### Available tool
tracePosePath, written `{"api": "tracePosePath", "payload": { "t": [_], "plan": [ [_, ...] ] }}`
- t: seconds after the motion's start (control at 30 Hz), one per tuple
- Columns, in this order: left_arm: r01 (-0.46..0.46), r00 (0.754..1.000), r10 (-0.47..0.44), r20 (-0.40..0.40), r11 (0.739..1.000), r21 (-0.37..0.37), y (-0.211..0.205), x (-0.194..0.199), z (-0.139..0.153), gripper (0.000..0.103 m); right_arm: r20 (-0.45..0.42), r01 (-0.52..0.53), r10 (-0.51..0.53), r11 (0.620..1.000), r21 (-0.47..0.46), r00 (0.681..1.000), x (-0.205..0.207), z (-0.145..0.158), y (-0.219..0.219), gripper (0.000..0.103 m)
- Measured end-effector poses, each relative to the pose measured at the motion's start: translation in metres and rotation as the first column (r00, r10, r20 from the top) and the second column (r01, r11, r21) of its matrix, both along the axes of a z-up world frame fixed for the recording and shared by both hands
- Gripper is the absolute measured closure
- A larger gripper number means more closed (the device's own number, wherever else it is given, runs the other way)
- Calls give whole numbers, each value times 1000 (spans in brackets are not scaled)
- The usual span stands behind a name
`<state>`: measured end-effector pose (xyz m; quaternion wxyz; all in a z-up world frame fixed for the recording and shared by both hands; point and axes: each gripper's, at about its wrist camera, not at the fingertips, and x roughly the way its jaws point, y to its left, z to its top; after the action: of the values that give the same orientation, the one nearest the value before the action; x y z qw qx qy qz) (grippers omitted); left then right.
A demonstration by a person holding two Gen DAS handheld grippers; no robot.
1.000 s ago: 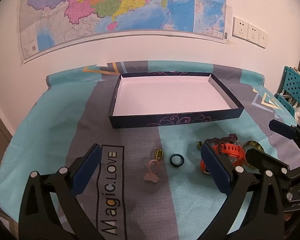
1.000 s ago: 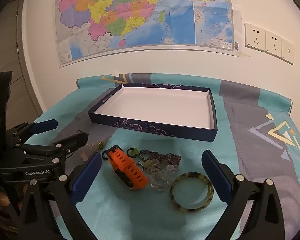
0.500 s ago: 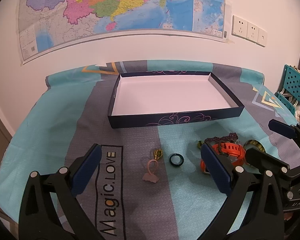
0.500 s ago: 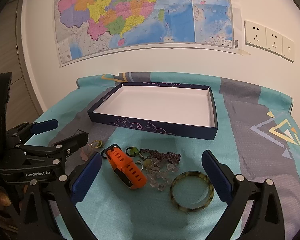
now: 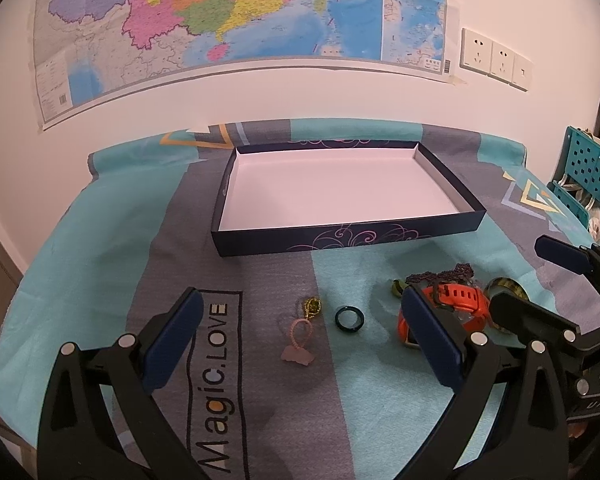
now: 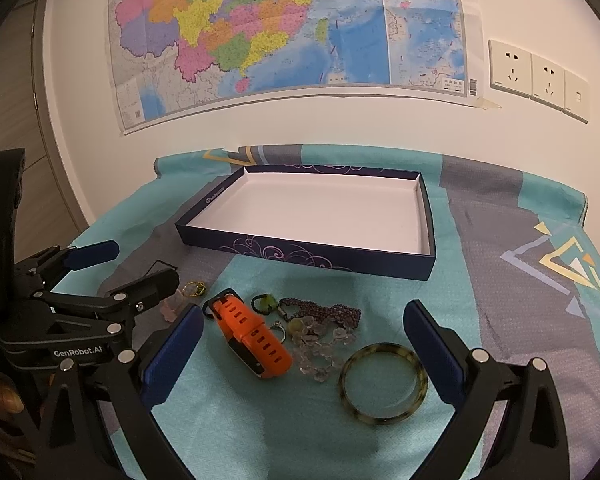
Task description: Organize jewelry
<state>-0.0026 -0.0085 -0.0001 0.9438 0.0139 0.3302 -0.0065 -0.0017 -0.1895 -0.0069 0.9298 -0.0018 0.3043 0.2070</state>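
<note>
Little has moved: both tools, left [image 5: 300, 344] and right [image 6: 302, 354], still hover wide open, empty. Ahead, the navy cardboard tray [image 6: 300, 252] holds nothing; the orange rubber watch [image 6: 252, 338] and the other jewelry wait between their fingers.

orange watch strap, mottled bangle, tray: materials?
Orange watch strap: looks like matte silicone or rubber, a moulded band with rows of punched holes. Mottled bangle: glossy, translucent, tortoiseshell-patterned, probably resin or acetate. Tray: seems printed cardboard, thin straight walls, navy outside with swirl print, plain white inside.
</note>
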Motion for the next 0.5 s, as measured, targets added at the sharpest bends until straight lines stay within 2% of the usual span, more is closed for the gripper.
{"api": "tracePosePath", "payload": {
  "t": [0.5],
  "plan": [
    [8, 1000, -8, 2, 1000, 5, -3, -1, 0, 5, 0, -2, 2, 1000, 6, 1000, 0, -1, -2, 6]
  ]
}}
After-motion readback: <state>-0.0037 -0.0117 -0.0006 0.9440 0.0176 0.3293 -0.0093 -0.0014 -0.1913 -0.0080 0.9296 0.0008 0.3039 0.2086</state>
